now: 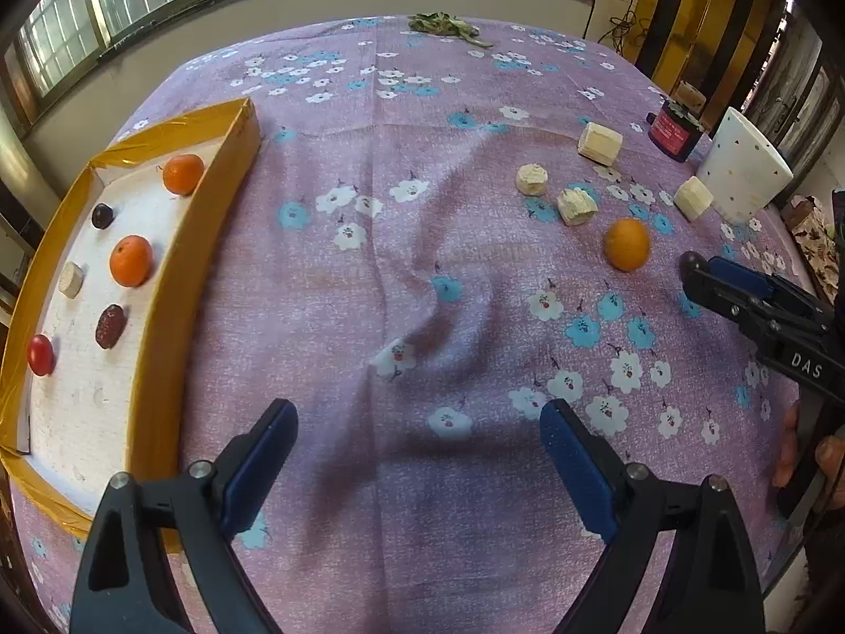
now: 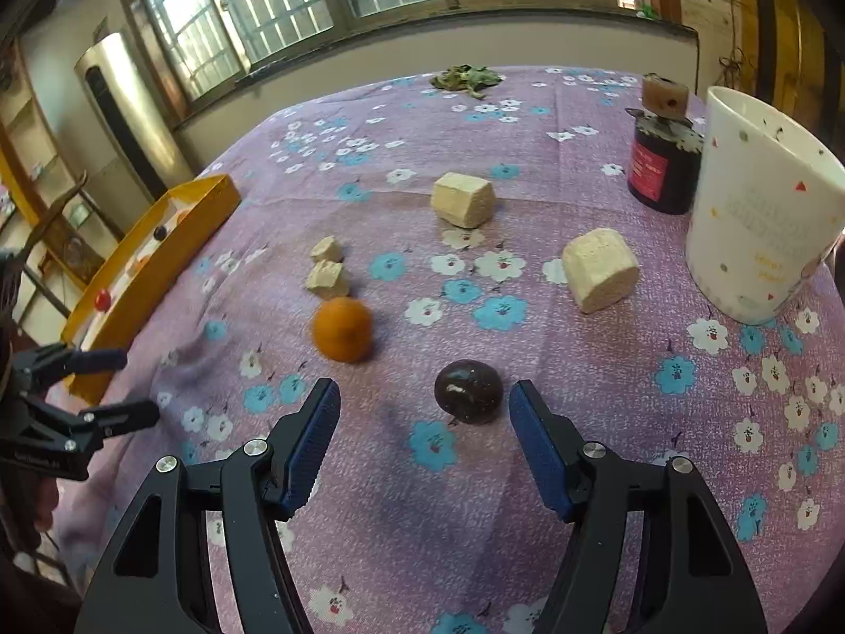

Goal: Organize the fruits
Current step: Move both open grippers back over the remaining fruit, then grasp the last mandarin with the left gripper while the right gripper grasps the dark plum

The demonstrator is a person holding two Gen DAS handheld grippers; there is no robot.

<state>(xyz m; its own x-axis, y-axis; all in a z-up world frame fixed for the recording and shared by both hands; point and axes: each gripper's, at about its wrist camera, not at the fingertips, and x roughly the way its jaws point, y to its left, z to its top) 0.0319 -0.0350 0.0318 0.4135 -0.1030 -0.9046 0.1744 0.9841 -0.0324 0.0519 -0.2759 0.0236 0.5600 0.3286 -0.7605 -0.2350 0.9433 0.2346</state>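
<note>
A yellow tray [image 1: 232, 158] at the left holds two oranges [image 1: 131, 260], a dark plum [image 1: 102, 215], a reddish-brown date [image 1: 110, 325], a red tomato [image 1: 40, 354] and a pale chunk [image 1: 72, 279]. My left gripper [image 1: 417, 428] is open and empty above the purple cloth, right of the tray. A loose orange [image 2: 341, 328] lies on the cloth. A dark round fruit [image 2: 468, 391] lies just ahead of my open right gripper [image 2: 422, 401], close to its right finger. The right gripper also shows in the left wrist view [image 1: 702, 269].
Several pale cut chunks [image 2: 599, 269] lie around the loose orange. A white spotted mug [image 2: 760, 206] and a dark jar [image 2: 663, 169] stand at the right. Green leaves [image 2: 465, 76] lie at the far edge. Windows run behind the table.
</note>
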